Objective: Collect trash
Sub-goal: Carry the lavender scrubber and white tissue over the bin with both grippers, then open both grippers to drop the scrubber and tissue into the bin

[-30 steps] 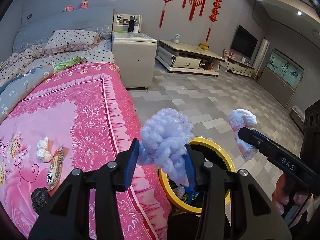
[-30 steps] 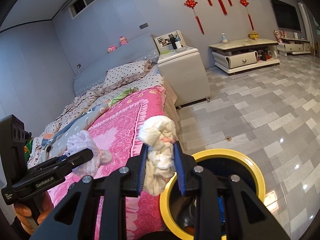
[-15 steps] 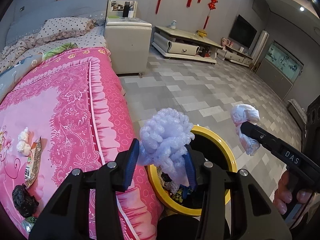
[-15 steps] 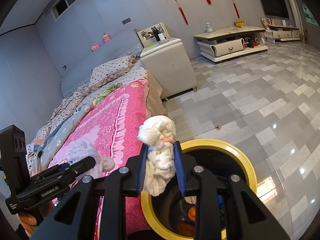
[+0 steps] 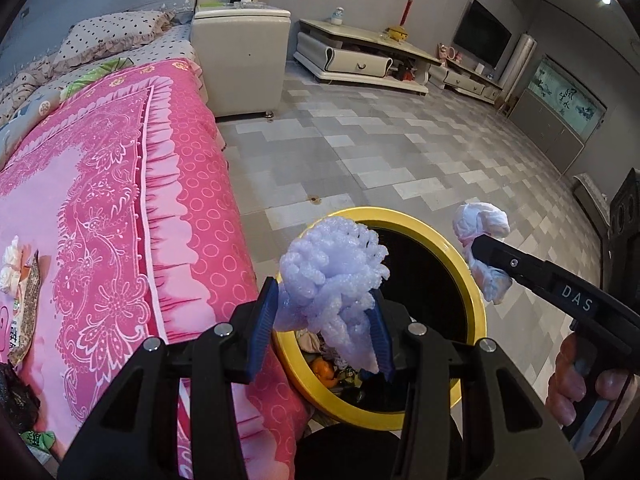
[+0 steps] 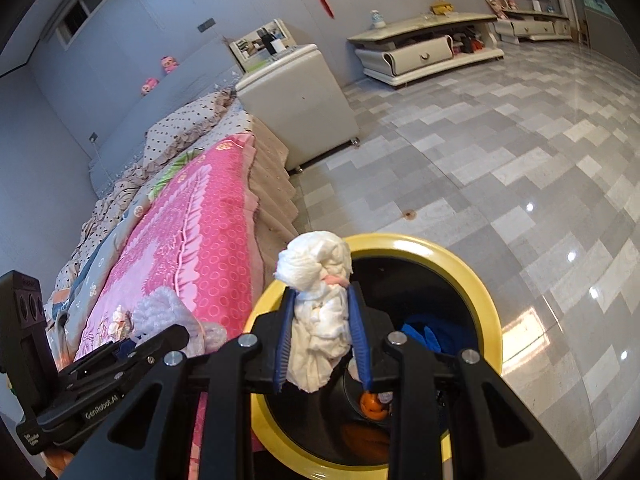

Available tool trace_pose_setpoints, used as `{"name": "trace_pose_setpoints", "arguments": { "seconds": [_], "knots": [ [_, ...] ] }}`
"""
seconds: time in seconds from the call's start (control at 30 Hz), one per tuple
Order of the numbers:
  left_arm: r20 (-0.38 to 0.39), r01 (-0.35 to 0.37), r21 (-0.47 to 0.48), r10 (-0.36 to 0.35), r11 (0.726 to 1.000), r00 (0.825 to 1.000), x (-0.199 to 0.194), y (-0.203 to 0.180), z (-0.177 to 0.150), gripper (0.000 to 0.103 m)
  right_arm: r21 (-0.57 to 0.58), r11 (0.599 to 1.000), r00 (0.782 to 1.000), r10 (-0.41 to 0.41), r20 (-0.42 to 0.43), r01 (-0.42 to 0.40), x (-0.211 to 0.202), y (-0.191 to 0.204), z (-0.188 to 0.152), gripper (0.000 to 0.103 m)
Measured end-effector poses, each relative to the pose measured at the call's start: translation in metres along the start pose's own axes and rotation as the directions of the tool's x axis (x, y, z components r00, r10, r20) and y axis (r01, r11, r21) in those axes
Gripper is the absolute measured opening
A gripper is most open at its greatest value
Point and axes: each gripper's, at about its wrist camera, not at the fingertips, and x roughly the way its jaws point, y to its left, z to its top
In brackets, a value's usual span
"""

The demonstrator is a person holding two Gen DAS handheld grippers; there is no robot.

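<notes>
- The left gripper (image 5: 326,326) is clamped on a wad of pale foam wrap (image 5: 334,268); the blue pads (image 5: 264,324) press its lower part from both sides, and the puffy top bulges above them.
- In the left view the foam sits over the near-left edge of the bin (image 5: 472,280), a black can with a yellow rim standing on the floor right against the bed (image 5: 120,184).
- The right gripper (image 6: 322,338) is closed on a crumpled white tissue (image 6: 316,304); its blue pads (image 6: 282,344) squeeze the middle, with one lump above them and a tail hanging below.
- In the right view the tissue hangs over the left part of the bin's mouth (image 6: 480,292).
- Inside the bin lie orange peel (image 6: 374,402), something blue (image 6: 430,332) and other scraps too dim to name.
- Each camera catches the other tool: the right gripper comes in from the right side of the left view with the tissue (image 5: 482,232) at its tip, past the bin's far rim, and a hand (image 5: 584,388) on its handle.
- On the pink bedcover, at the left edge of the left view, lie a white tissue clump (image 5: 10,266), a snack wrapper (image 5: 24,320) just beside it, and a dark crumpled lump (image 5: 14,396) nearer the camera.
- A white cabinet (image 5: 240,56) stands at the head of the bed, on the grey tiled floor (image 5: 400,148).
</notes>
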Motion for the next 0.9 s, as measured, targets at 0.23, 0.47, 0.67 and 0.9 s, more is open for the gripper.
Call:
{"name": "trace_pose_setpoints", "arguments": {
  "seconds": [0.23, 0.47, 0.67, 0.9],
  "knots": [
    [-0.048, 0.015, 0.028, -0.014, 0.999, 0.999, 0.023, -0.013, -0.007, 0.042, 0.059, 0.998, 0.999, -0.035, -0.034, 0.037, 0.012, -0.023, -0.006, 0.025],
    [-0.064, 0.027, 0.034, -0.025, 0.999, 0.998, 0.031, -0.020, -0.009, 0.048, 0.085, 0.995, 0.998, -0.047, -0.034, 0.050, 0.015, -0.033, -0.007, 0.026],
    [-0.052, 0.018, 0.029, -0.016, 0.999, 0.998, 0.028, -0.018, -0.008, 0.056, 0.096, 0.993, 0.998, -0.060, -0.019, 0.062, 0.011, -0.037, -0.006, 0.031],
    [-0.030, 0.003, 0.015, -0.003, 1.000, 1.000, 0.014, -0.014, -0.008, 0.077, 0.113, 0.991, 0.997, -0.077, -0.008, 0.077, 0.002, -0.037, -0.007, 0.054]
  ]
}}
